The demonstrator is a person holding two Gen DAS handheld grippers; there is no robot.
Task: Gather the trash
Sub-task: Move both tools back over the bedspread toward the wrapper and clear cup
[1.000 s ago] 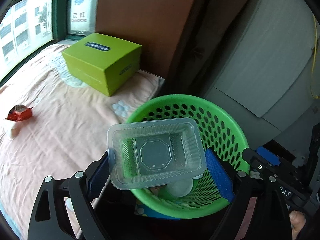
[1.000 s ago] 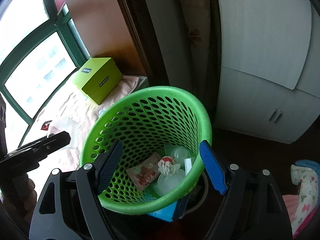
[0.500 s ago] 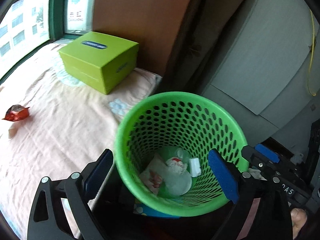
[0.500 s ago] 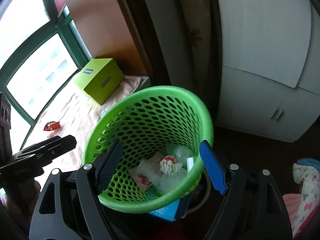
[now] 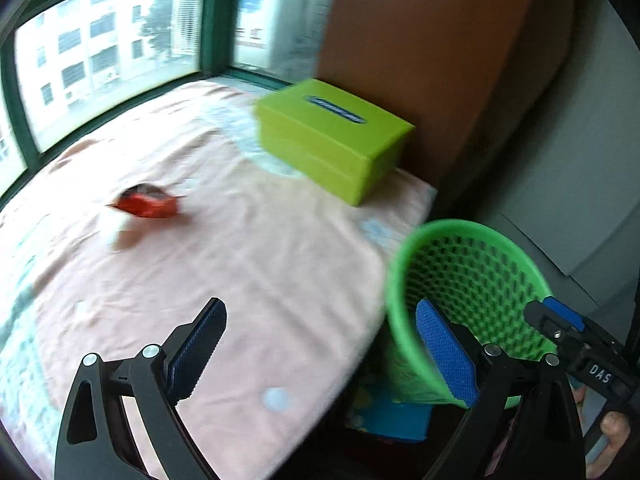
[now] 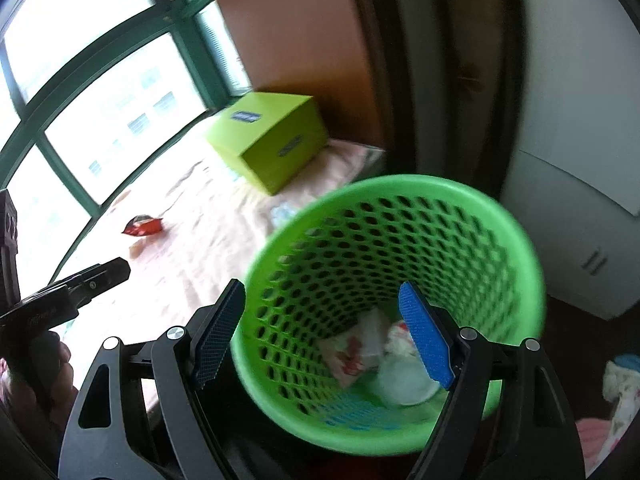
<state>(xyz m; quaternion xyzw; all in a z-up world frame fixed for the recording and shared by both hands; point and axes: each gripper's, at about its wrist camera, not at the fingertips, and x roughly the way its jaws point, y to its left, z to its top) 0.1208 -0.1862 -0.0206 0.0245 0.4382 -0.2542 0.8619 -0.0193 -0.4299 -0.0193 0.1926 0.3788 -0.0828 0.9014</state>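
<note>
Trash already sits in the green basket (image 6: 400, 216): through my right wrist camera I see crumpled white paper (image 6: 400, 336), a printed wrapper (image 6: 352, 354) and a clear plastic piece (image 6: 404, 378) on its bottom, with something blue showing under the mesh. The basket stands off the near right corner of the bed (image 5: 260, 264), just beside its edge.

My right gripper (image 6: 326, 332) has its jaws apart astride the basket's near rim, one pad outside the wall and one inside, and I cannot tell whether either pad touches the rim. My left gripper (image 5: 320, 344) is wide apart with nothing between the pads, its jaws having just been opening; it hangs over the near edge of the bed, with its right pad in front of the basket wall.

One piece of trash lies on the pink sheet, a red snack wrapper (image 5: 146, 206), toward the window edge and well apart from both grippers. A lime-green box (image 5: 332, 136) sits at the far right corner of the bed against the brown panel (image 5: 420, 52). Nothing lies between the left gripper and the wrapper. Both views are blurred.
</note>
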